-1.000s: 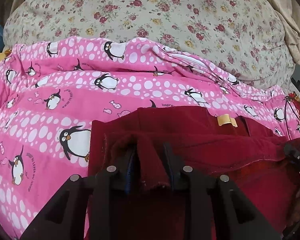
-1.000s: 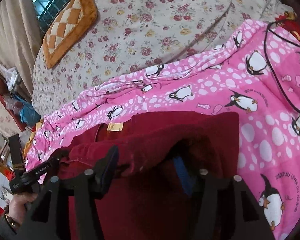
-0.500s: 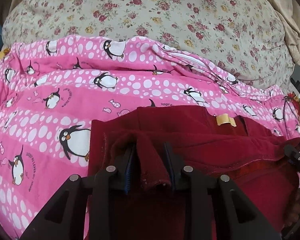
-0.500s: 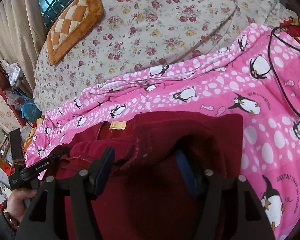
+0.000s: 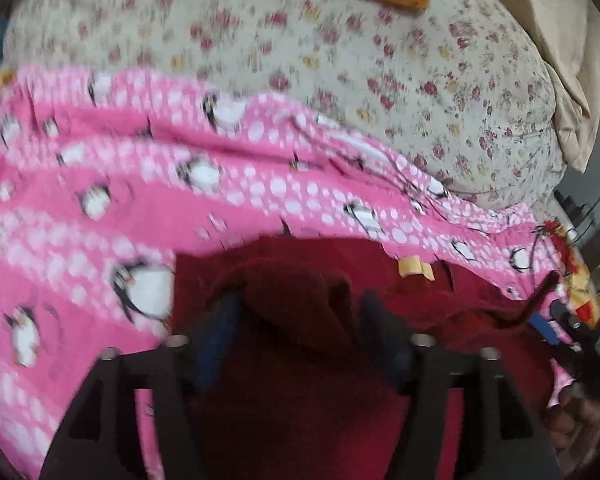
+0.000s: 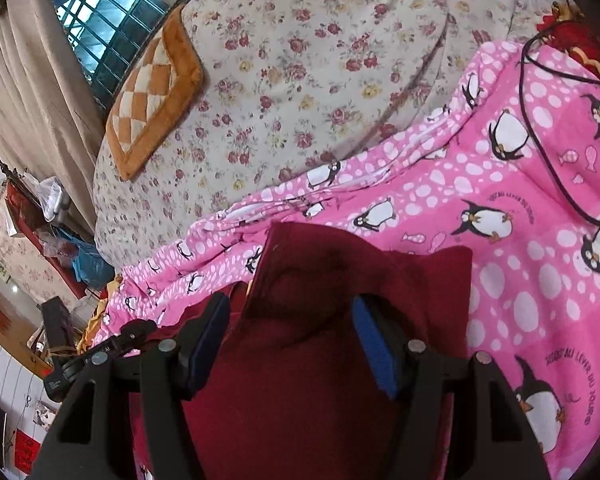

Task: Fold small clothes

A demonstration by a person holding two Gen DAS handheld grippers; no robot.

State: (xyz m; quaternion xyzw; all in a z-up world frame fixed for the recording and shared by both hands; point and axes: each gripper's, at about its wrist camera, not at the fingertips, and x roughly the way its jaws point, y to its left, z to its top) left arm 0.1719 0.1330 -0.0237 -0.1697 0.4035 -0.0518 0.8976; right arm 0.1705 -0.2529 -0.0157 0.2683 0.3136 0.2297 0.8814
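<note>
Slack is your risk: the maroon garment (image 6: pixel 320 360) lies on the penguin blanket (image 6: pixel 520 280) on the bed. Your left claw (image 5: pixel 296 312) and right claw (image 6: pixel 288 320) each stand spread wide, gripping nothing, cloth bunched between the pads, so that hump may spring open.

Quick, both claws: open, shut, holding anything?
Left claw: open, red garment bunched between its fingers.
Right claw: open, same garment between its fingers.
</note>
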